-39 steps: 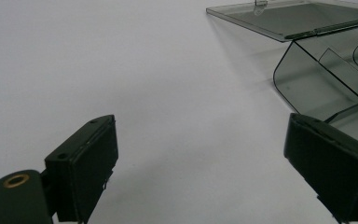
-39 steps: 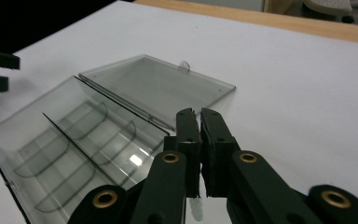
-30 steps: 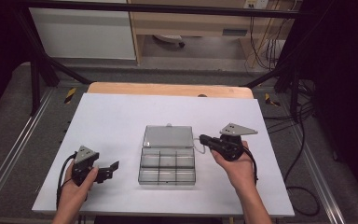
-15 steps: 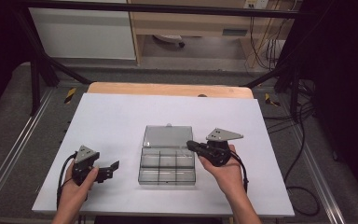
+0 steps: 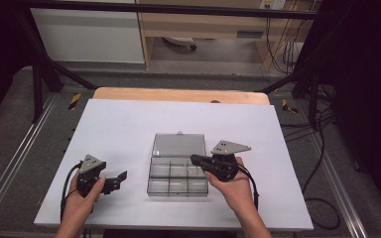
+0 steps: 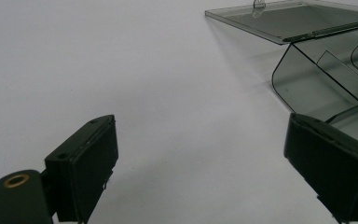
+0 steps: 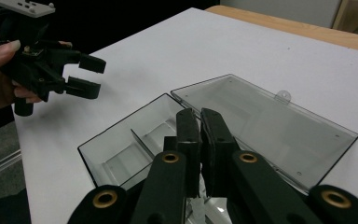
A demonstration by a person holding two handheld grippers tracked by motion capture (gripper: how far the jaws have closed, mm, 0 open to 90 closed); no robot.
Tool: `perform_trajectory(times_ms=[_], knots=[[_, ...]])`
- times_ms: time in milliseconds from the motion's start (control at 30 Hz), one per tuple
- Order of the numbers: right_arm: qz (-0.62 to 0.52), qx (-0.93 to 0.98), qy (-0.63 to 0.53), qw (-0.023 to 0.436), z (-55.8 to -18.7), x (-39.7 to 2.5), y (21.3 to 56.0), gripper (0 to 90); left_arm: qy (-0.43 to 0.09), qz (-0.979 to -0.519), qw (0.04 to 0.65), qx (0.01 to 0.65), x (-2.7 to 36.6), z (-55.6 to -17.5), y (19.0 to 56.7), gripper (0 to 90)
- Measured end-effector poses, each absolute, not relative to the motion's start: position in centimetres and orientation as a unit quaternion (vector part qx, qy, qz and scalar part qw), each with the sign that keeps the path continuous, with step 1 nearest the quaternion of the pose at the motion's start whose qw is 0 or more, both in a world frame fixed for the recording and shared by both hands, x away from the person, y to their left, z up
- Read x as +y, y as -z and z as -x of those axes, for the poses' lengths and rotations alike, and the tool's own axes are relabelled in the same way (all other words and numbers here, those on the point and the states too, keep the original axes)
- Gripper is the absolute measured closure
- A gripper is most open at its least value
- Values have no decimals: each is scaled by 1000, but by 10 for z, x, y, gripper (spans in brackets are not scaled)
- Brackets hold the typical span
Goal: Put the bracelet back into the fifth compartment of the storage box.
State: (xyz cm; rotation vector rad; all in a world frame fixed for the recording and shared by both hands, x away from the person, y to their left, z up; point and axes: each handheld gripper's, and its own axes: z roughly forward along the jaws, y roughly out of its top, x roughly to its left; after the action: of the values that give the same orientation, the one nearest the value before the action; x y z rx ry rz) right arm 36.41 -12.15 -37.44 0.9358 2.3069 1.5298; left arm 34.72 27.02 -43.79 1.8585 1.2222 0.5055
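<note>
A clear smoky plastic compartment box [image 5: 177,194] lies mid-table with its lid [image 5: 178,145] folded flat behind it; the compartments look empty. My right gripper [image 5: 194,159] is shut, and its tips hover over the box's right rear compartments. In the right gripper view the two jaws [image 7: 199,115] are pressed together above the box [image 7: 121,149] and beside the lid [image 7: 265,126], with nothing seen between them. My left gripper [image 5: 122,177] rests open on the table to the left of the box. Its wide-apart jaws [image 6: 205,154] point at the box's near corner [image 6: 317,88].
The white table top [image 5: 129,124] has free room all around the box. A wooden edge [image 5: 178,94] runs along the back. Cables [image 5: 322,148] hang off the right side, and dark frame legs and floor rails flank the table.
My right gripper has moved left from the box's right side until its tips are over the box. The left gripper has stayed put and open.
</note>
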Motion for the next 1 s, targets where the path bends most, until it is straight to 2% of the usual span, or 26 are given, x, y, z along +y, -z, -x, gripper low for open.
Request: perform_trajectory(times_ms=[1000], knots=[[-292, 813, -497, 81, -349, -87, 392, 870, -204, -739, 416, 488, 272, -348, 437, 99]])
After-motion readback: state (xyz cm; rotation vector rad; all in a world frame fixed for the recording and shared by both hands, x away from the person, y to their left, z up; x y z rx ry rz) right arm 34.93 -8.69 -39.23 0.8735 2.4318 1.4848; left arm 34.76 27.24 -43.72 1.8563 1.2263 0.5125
